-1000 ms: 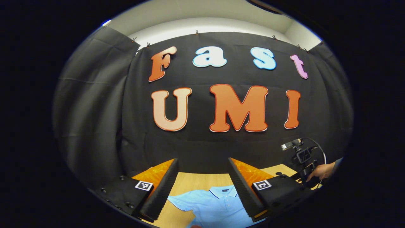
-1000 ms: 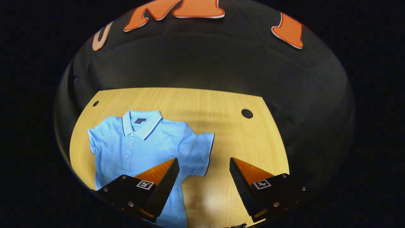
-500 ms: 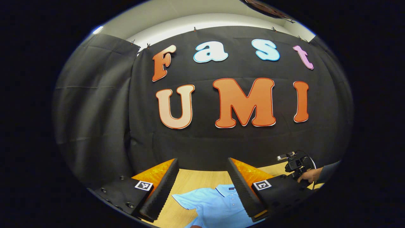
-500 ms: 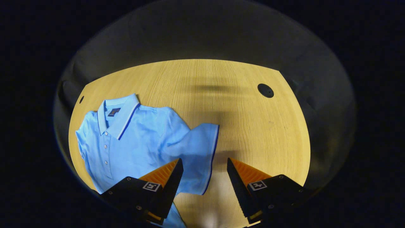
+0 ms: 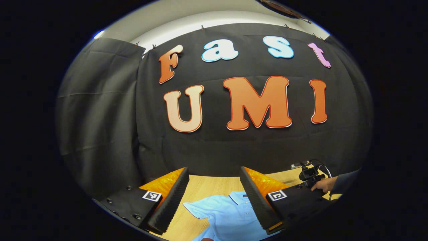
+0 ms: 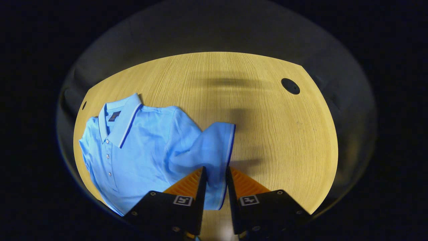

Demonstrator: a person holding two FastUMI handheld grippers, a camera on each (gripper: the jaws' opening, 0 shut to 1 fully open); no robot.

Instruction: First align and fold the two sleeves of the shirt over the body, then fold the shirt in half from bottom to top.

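Note:
A light blue polo shirt lies flat on the wooden table, collar toward the far left, buttons up. Its near short sleeve, edged in dark blue, runs between the fingers of my right gripper, which is shut on the cuff end. The sleeve looks slightly raised and creased there. My left gripper is held high and open, facing the booth wall, with the shirt below it between its fingers. A hand holding the right gripper shows at the right of the left gripper view.
Bare wood stretches to the right of the shirt. A round hole sits at the table's far right corner and a smaller hole at the far left. Black cloth walls close in behind the table.
My right gripper came down over the sleeve and its fingers closed from wide open onto the cuff. The left gripper tilted slightly and stayed open.

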